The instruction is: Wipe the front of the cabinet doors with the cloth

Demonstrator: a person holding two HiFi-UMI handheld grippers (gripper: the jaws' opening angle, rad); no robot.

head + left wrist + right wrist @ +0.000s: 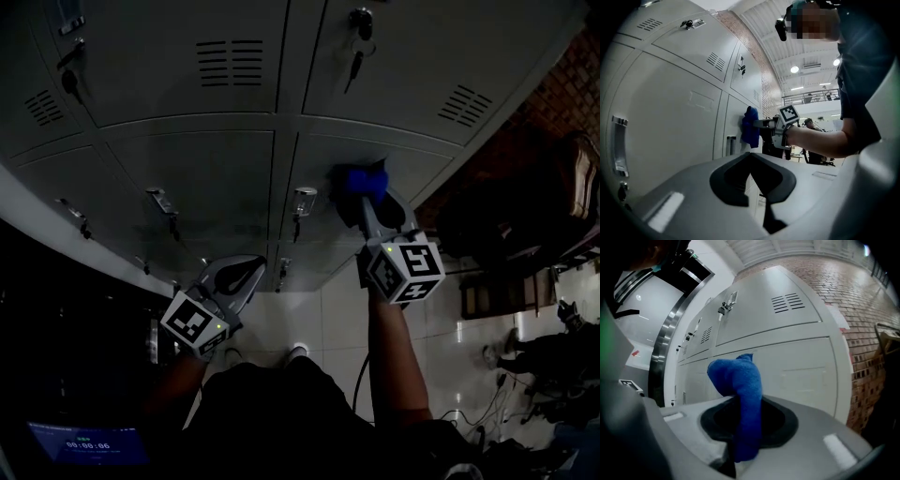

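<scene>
Right claw (368, 204) clamped on blue terry cloth (360, 181); left claw (246, 274) with jaws together, nothing between them.
Cloth pressed to grey metal cabinet door (417, 164); right forearm (389, 356) stretched forward, left claw lower, clear of the doors; marker cube (405, 270) shows black-and-white square codes.

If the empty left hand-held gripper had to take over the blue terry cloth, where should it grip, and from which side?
Probably the bunched free end of the blue terry cloth, which bulges out beyond the right hand-held gripper. Come in from the left, jaws across that bulge: the strip below it is pinched between the right jaws, leaving little else exposed.
</scene>
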